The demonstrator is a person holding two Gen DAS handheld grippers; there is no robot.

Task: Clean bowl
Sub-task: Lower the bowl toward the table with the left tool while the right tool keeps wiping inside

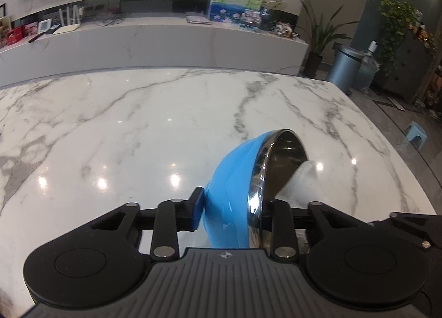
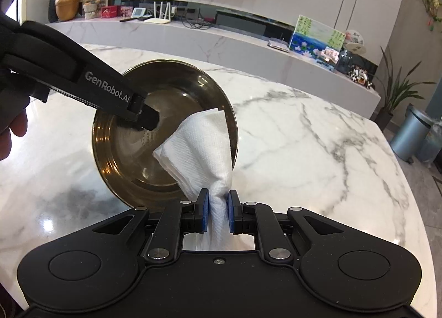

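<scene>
Bowl, blue outside, steel inside, tilted above marble table, wall clamped by left gripper; right gripper pinching white paper towel inside bowl.

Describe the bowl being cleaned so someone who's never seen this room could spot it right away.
Start at the big white marble table with grey veins. Held tipped on its side above it, the bowl is pinched at the rim by the left gripper, with a white paper towel pushed inside. Nothing else there has its bright blue outside and shiny steel inside.
</scene>
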